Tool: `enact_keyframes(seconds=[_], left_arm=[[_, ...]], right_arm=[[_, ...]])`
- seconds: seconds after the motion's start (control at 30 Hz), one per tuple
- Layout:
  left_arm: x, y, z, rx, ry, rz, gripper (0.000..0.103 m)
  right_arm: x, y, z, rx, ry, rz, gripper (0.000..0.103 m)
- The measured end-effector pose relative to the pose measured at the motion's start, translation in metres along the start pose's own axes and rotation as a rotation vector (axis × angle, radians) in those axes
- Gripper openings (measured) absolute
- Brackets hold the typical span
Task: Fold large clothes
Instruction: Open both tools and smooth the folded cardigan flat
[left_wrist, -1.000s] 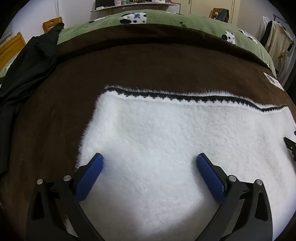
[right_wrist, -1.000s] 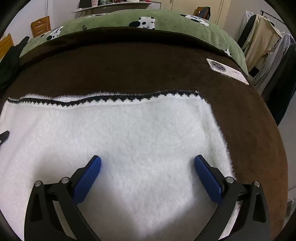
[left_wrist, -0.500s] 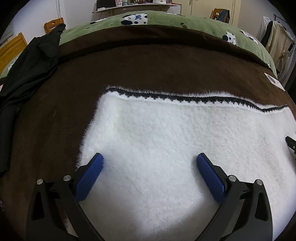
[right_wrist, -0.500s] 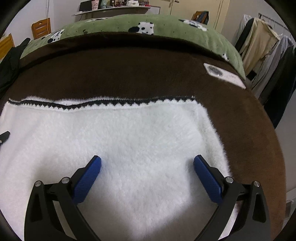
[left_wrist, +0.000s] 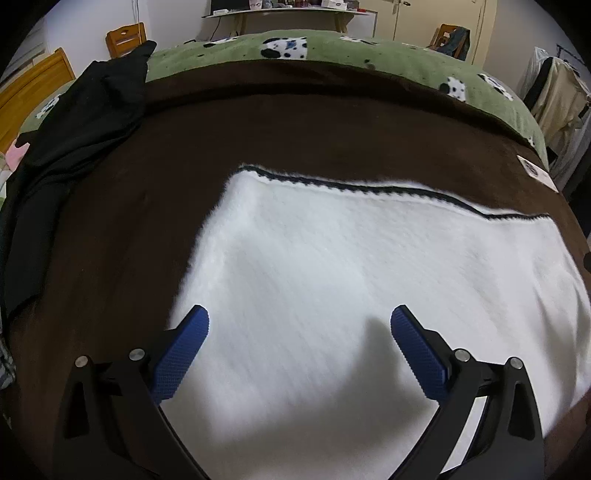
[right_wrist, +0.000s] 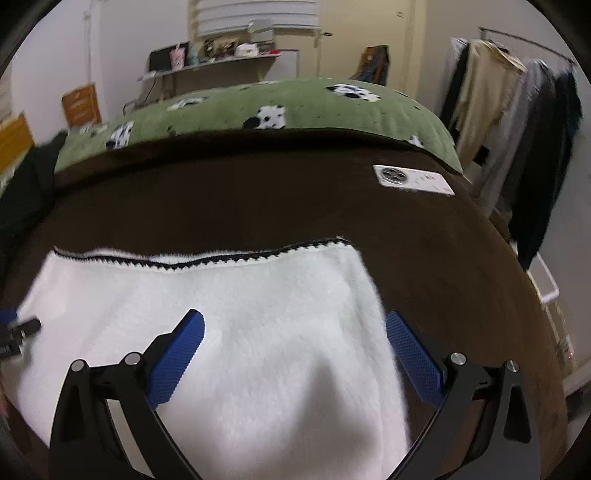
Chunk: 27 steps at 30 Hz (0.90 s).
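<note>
White fluffy garment (left_wrist: 351, 280) lies flat on the brown blanket (left_wrist: 295, 140), far edge w/ a black zigzag trim (left_wrist: 369, 186) running across. Everything below placed vs. that garment.

Left gripper (left_wrist: 300, 325): jaws spread wide, nothing between them. Both blue pads over the garment's near-left part; left pad (left_wrist: 183, 350) sits right at the garment's left edge, right pad (left_wrist: 415, 350) well inside the white area. Can't tell if pads touch the fabric or hang just above it. Shadow falls on the fabric near the right pad.

Right gripper (right_wrist: 293, 328): also wide open, holding nothing. Left pad (right_wrist: 177, 354) over the white fabric, right pad (right_wrist: 412, 354) just past the garment's right edge, over brown blanket. So the garment's right edge runs between the 2 pads, near the right one. Contact w/ fabric: can't tell, view is blurred.

In the right wrist view a bit of the other tool shows at the garment's far-left side.

Beyond the garment's trim edge: more brown blanket, then a green blanket w/ cow print (right_wrist: 295, 110). White card (right_wrist: 413, 179) lies on the brown blanket beyond the garment's right corner, well apart. Black clothing (left_wrist: 74, 147) heaped left of the garment, well apart. Hanging clothes on a rack (right_wrist: 517, 129) off to the right.
</note>
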<state>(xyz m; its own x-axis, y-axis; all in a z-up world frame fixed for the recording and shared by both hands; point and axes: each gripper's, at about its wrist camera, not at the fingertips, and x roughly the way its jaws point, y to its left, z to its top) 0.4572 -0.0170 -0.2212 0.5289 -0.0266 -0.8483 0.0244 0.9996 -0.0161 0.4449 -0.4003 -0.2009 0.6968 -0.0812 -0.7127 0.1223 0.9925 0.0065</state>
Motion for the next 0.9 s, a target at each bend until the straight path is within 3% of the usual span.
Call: enact_keyframes(seconds=[0.27,0.4,0.57,0.9], left_arm=[[-0.023,-0.035,-0.023,0.031,0.0,-0.036,0.097],[-0.017,-0.05,-0.036,0.075,0.006,-0.001,0.097],[-0.002,-0.055,-0.05,0.112,0.01,0.038,0.098],[-0.002,-0.056,-0.052,0.116,-0.018,0.04,0.096]], right_arm=[[-0.024,-0.03,-0.036,0.104,0.027,-0.021,0.097],[-0.036,-0.043,-0.055,0.137,0.041,-0.033,0.097],[-0.051,-0.059,-0.074,0.197,0.033,-0.035,0.097],[-0.076,-0.064,-0.114,0.345,0.055,0.012,0.097]])
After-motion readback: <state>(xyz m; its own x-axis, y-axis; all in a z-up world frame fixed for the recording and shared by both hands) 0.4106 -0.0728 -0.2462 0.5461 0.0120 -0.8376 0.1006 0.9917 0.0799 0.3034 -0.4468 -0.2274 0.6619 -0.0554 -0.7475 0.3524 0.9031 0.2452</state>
